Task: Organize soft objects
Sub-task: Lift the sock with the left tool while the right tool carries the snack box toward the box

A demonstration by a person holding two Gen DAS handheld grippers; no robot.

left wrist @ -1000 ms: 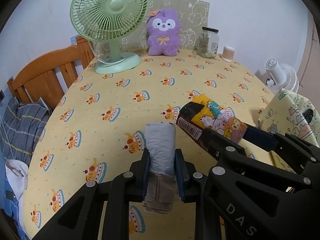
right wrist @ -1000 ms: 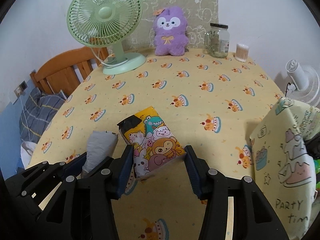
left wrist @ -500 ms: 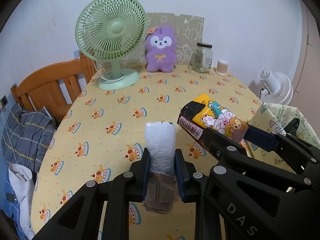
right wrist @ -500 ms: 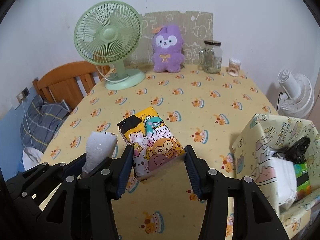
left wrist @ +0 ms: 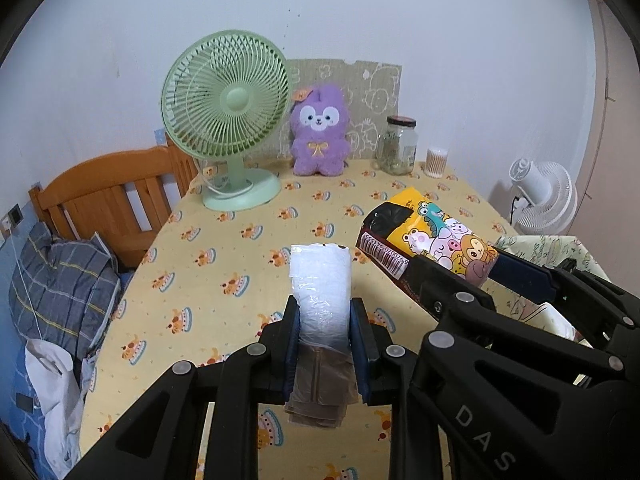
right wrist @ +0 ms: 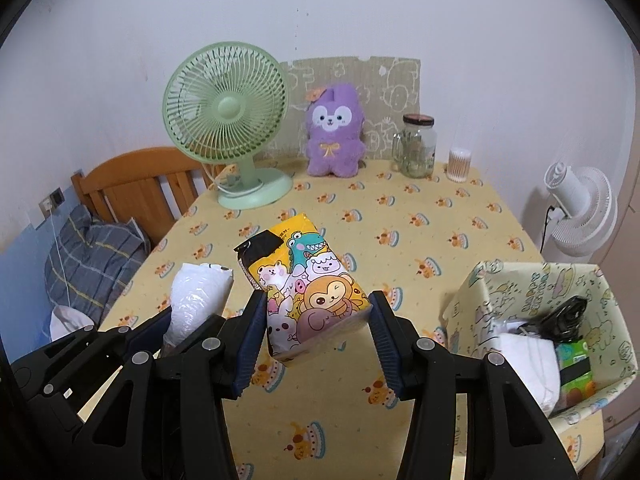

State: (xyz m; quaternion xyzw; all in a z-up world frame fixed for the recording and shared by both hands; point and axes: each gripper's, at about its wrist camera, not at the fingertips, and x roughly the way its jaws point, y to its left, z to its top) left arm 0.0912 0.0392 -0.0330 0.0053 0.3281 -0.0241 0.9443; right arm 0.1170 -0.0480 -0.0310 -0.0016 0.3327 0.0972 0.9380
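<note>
Yellow plastic wraps the cartoon-printed tissue pack [right wrist: 310,292], which hangs clear of the cake-patterned yellow tablecloth [right wrist: 420,232], clamped between the blue pads of the right gripper [right wrist: 318,334]. Its long axis runs forward and a little to the left along the fingers, with the black-labelled end farthest from the hand. The jaws stand part-way apart, pressed on the pack's two long sides.

Beside it, the left gripper [left wrist: 324,336] is clenched about as tight as it goes on a white roll in clear plastic film [left wrist: 320,284], squeezing it at the waist. The roll points forward along the fingers, its white end up and away, and a brownish flap of wrapping hangs below the pads. It too is off the table.

What the coming move turns on is the open fabric box with a pale cartoon print [right wrist: 472,292], which sits at the near right edge of the table, low and to the right of both grippers. In the right wrist view it already holds white folded items, a green pack and something black. The right gripper is the nearer of the two, so I judge the tissue pack should go in first, swung rightward and lowered; the left gripper must cross behind or wait, since the two bodies sit close together.
</note>
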